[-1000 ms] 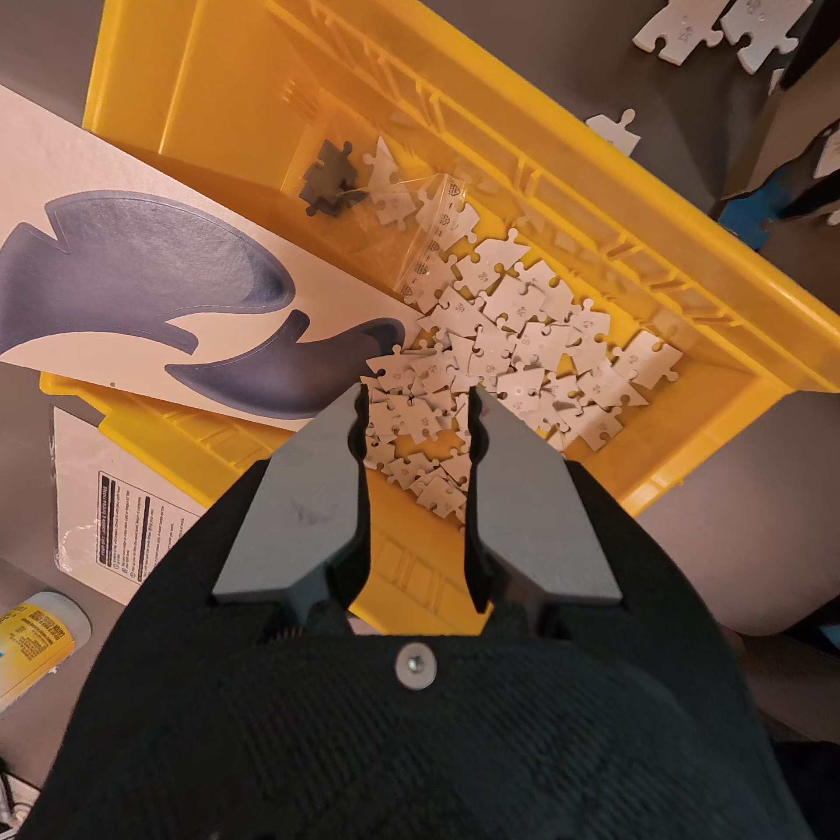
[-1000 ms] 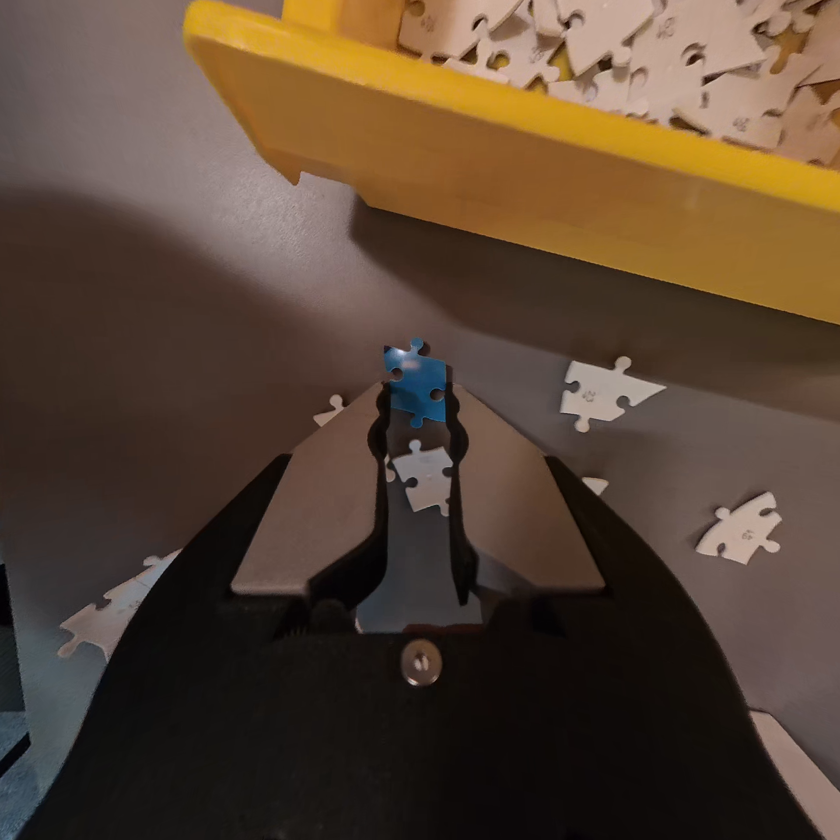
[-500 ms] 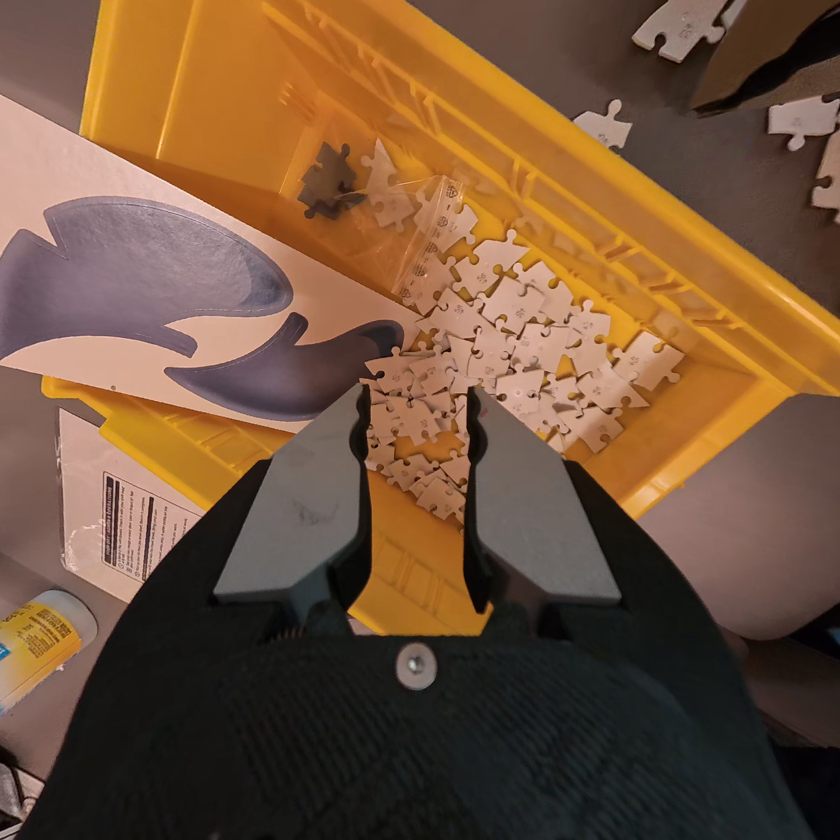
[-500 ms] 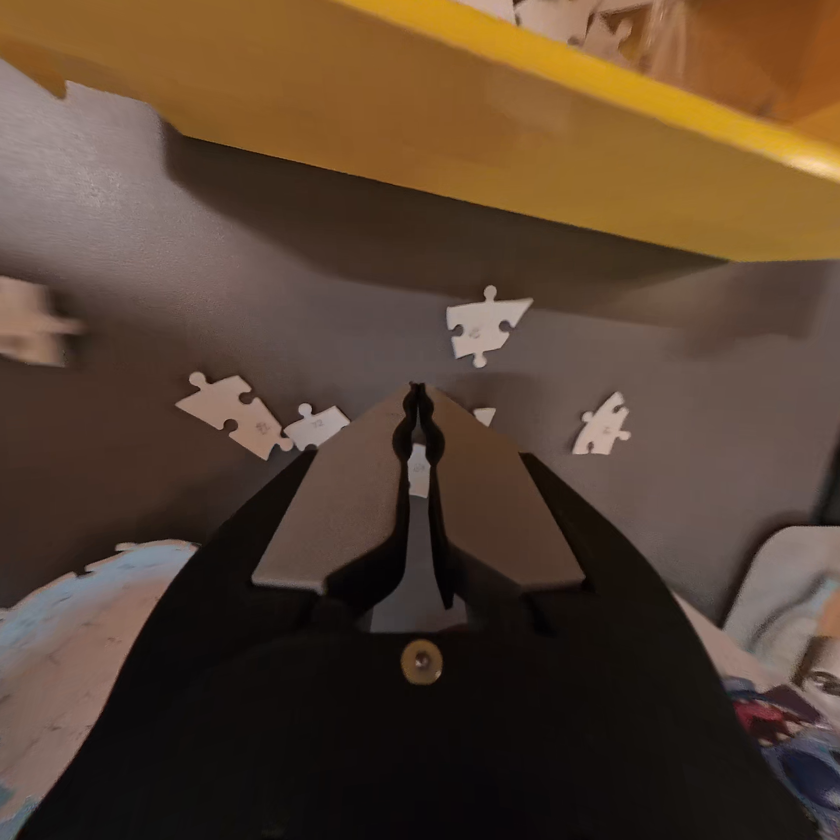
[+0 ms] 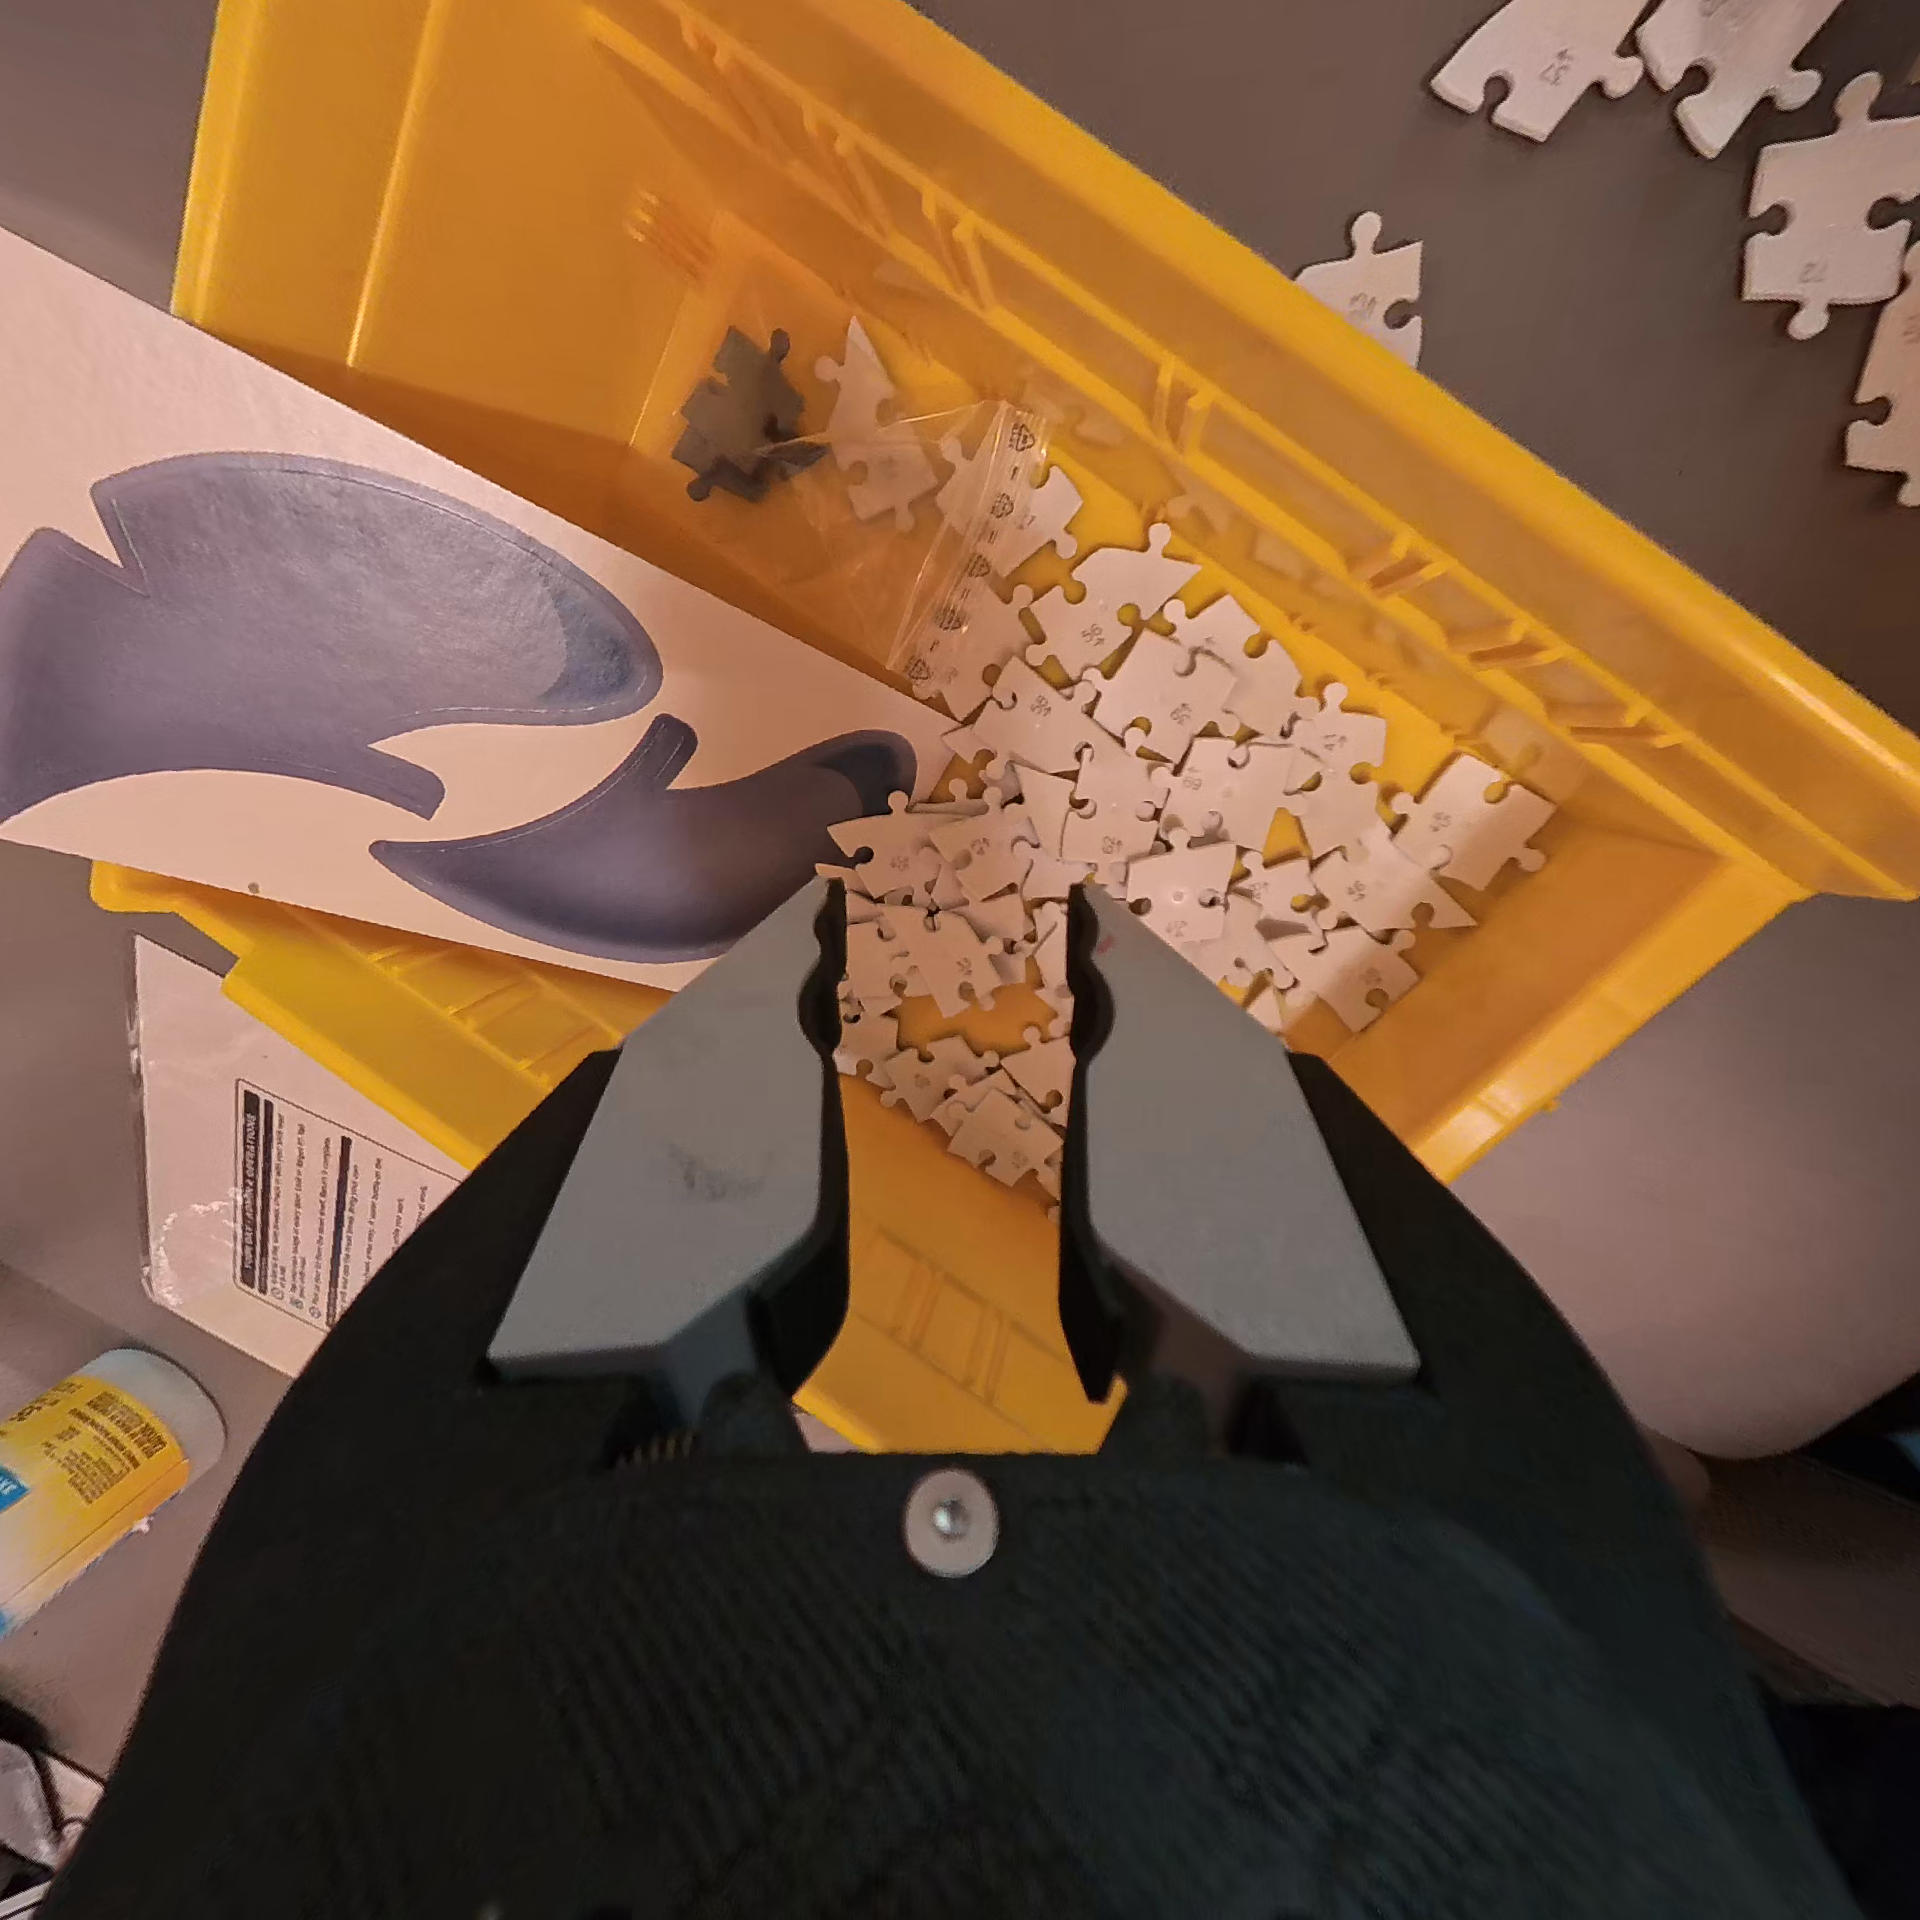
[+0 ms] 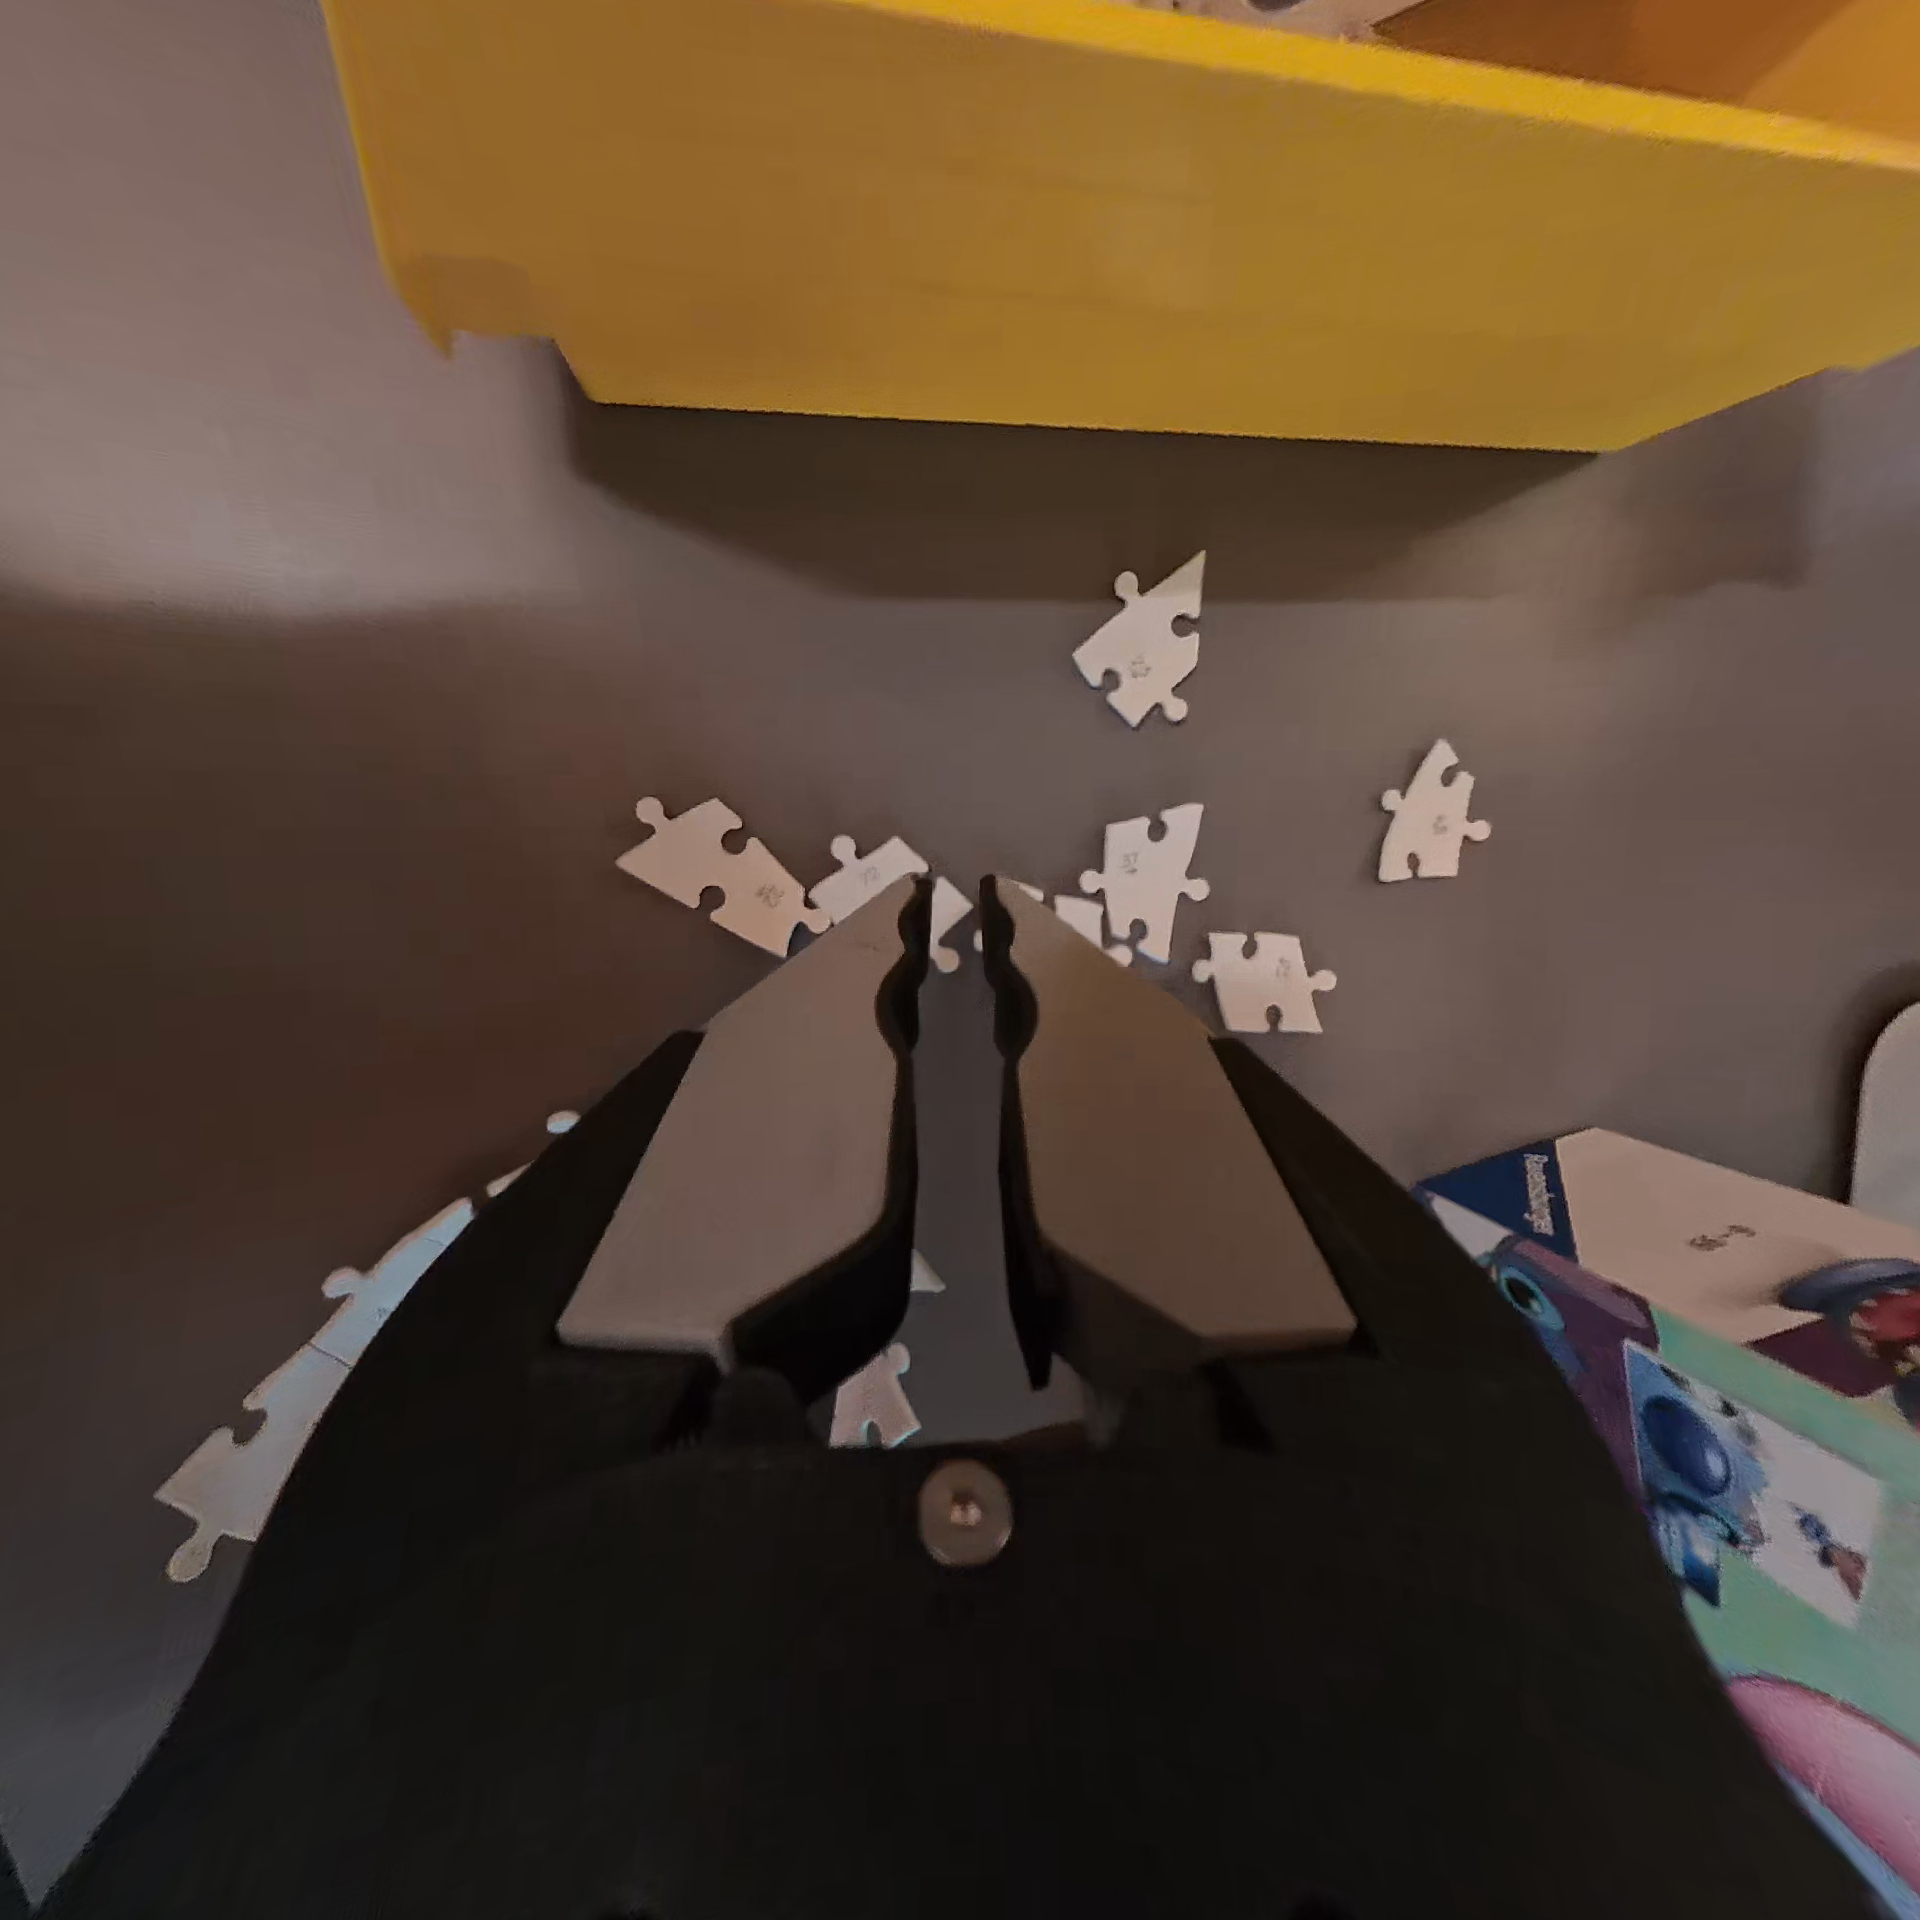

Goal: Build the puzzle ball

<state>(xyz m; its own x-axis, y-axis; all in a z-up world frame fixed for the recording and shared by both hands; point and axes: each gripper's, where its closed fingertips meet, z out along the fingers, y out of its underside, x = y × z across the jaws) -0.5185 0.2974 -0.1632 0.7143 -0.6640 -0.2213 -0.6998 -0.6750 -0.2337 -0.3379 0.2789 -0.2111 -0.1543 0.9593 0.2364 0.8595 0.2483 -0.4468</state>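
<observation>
My left view is sharp and warmly lit. My right view is dimmer and blurry, and the yellow bin [image 6: 1143, 229] throws a dark shadow on the grey table [image 6: 312, 779]. Edges bend.

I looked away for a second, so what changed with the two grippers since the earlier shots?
The right gripper let go of the blue puzzle piece it held, which is out of view now, and swung over loose white pieces, slightly open. The left gripper stayed open over the yellow bin.

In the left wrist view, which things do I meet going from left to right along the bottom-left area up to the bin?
Yellow-labelled bottle → white leaflet in plastic → yellow bin.
</observation>
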